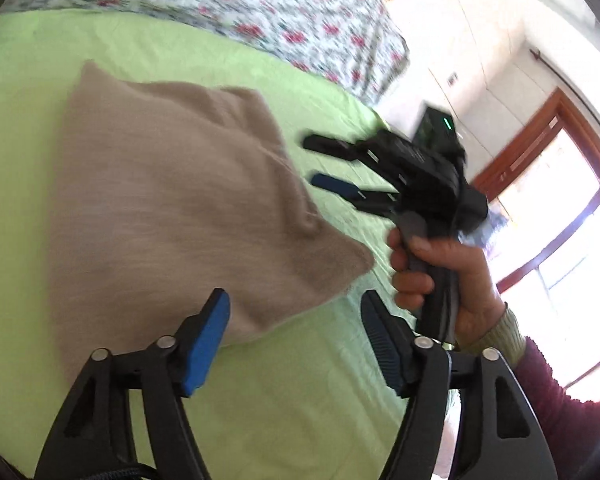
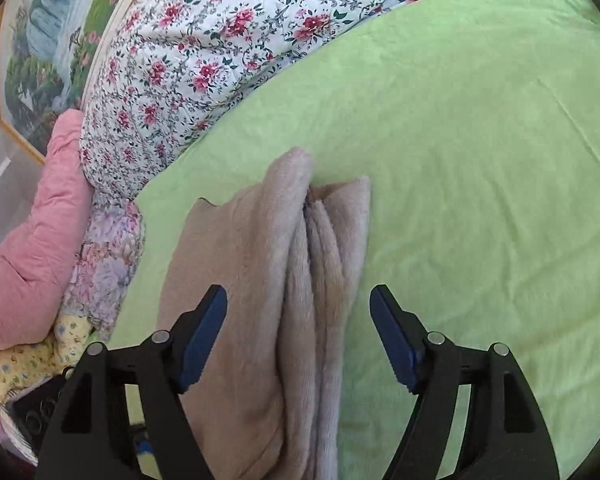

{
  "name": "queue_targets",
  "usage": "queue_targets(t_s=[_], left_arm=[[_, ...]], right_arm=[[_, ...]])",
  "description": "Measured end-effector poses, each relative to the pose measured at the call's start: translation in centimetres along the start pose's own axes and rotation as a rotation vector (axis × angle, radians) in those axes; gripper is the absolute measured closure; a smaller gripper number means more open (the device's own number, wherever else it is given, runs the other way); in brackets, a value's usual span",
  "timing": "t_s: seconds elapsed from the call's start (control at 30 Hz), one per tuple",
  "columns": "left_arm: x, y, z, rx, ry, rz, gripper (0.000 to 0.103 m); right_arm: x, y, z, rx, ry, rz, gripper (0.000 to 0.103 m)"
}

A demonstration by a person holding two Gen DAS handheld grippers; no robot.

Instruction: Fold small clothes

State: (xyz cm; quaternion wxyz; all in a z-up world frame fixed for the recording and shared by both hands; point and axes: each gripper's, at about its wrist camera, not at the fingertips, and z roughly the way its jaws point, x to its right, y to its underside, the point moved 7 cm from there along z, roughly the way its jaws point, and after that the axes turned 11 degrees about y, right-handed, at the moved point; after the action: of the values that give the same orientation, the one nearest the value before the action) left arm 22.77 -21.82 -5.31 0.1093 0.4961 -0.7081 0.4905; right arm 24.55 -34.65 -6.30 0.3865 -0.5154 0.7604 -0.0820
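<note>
A beige fleece garment (image 2: pixel 260 288) lay on the green sheet (image 2: pixel 480 200) of the bed, already folded into a thick packet. Its stacked edges ran as several soft ridges along the packet's right side in the right wrist view. A floral quilt (image 2: pixel 204 52) was heaped beyond the garment, and a pink cushion (image 2: pixel 32 240) sat to the left of it.

The right hand-held gripper (image 2: pixel 298 340) hovered just above the near end of the garment with its fingers spread wide and nothing between them; the layered ridges passed under the gap. The left hand-held gripper (image 1: pixel 296 340) was also wide apart and empty, with its left pad (image 1: pixel 206 348) over the near edge of the garment and its right pad over bare sheet. In the left wrist view the right hand-held gripper (image 1: pixel 326 162) stood just beside the garment's far right edge, held by the person's hand (image 1: pixel 440 280); that view was blurred.

The cloth seemed light, thick and very soft, so it would probably sag and slip open if lifted by one layer only. It looked fuzzy, not slippery, so the pads should grip it well. I would judge the best hold to be across all the stacked edges together, or at two corners of the packet, one for each hand-held gripper.
</note>
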Motion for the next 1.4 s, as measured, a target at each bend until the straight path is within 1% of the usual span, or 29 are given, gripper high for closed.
queue_targets(t_s=[0.07,0.17,0.23,0.37,0.47,0.63,0.73,0.8,0.9,0.97,1.03,1.07,1.13,1.17,1.2,1.27,1.3,1.33,1.4], left_arm=[[-1.3,-0.2,-2.2,0.035,-0.031,-0.018,0.029],[-3.6,-1.0,-4.2,0.069,-0.074,-0.057,0.026],[-5.0,-1.7,-4.7,0.081,-0.100,-0.084,0.026],[-8.1,-2.7,-4.9,0.064,-0.103,-0.178,0.025],[-9.4,-3.5,-5.0,0.073,-0.110,-0.200,0.025],[-10.8,-4.7,-4.5,0.073,-0.093,-0.229,0.024],[-11.8,-5.3,-3.8,0.065,-0.073,-0.268,0.024],[-12.6,-5.8,-3.3,0.062,-0.074,-0.281,0.023],[-14.0,-6.1,-2.0,0.034,-0.076,-0.305,0.023],[-14.8,-6.5,-0.8,0.025,-0.043,-0.328,0.023],[-15.3,-6.8,0.3,0.025,-0.009,-0.337,0.022],[-15.5,-6.9,0.7,0.028,0.005,-0.337,0.022],[-15.5,-7.1,1.2,0.035,0.018,-0.325,0.027],[-15.4,-7.3,1.4,0.039,0.017,-0.311,0.030],[-15.4,-7.3,1.6,0.043,0.014,-0.294,0.035],[-15.1,-7.3,1.3,0.057,0.025,-0.277,0.043],[-15.0,-7.3,1.1,0.063,0.031,-0.271,0.049],[-14.8,-7.3,0.8,0.068,0.037,-0.266,0.054],[-14.2,-7.3,-0.4,0.082,0.048,-0.262,0.056]], right_arm=[[0.0,0.5,-0.5,-0.004,0.000,0.001,0.028],[-0.3,1.1,-0.8,-0.015,-0.007,-0.001,0.025],[-0.4,1.5,-0.8,-0.023,-0.004,0.000,0.023],[-0.6,1.8,-0.3,-0.037,-0.005,0.001,0.021],[-0.8,1.8,0.3,-0.051,-0.004,0.002,0.021],[-1.2,1.7,1.1,-0.067,-0.007,-0.009,0.020],[-1.4,1.7,1.8,-0.080,-0.012,-0.011,0.020],[-1.5,1.7,2.3,-0.091,-0.013,-0.021,0.020],[-1.4,1.8,3.3,-0.104,-0.007,-0.025,0.020],[-1.0,1.6,4.1,-0.117,-0.008,-0.017,0.020],[-1.1,1.4,4.7,-0.125,-0.029,-0.019,0.021],[-1.2,1.4,4.9,-0.133,-0.045,-0.018,0.023],[-1.3,1.8,6.0,-0.176,-0.073,-0.005,0.043],[-1.3,1.8,6.3,-0.181,-0.076,-0.003,0.046],[-1.3,1.9,6.3,-0.179,-0.079,-0.003,0.052],[-1.5,1.9,6.1,-0.174,-0.083,0.001,0.058],[-1.6,1.9,5.9,-0.166,-0.084,0.002,0.061],[-2.0,2.0,5.6,-0.155,-0.082,-0.002,0.064],[-2.8,2.1,4.9,-0.131,-0.085,-0.017,0.066]])
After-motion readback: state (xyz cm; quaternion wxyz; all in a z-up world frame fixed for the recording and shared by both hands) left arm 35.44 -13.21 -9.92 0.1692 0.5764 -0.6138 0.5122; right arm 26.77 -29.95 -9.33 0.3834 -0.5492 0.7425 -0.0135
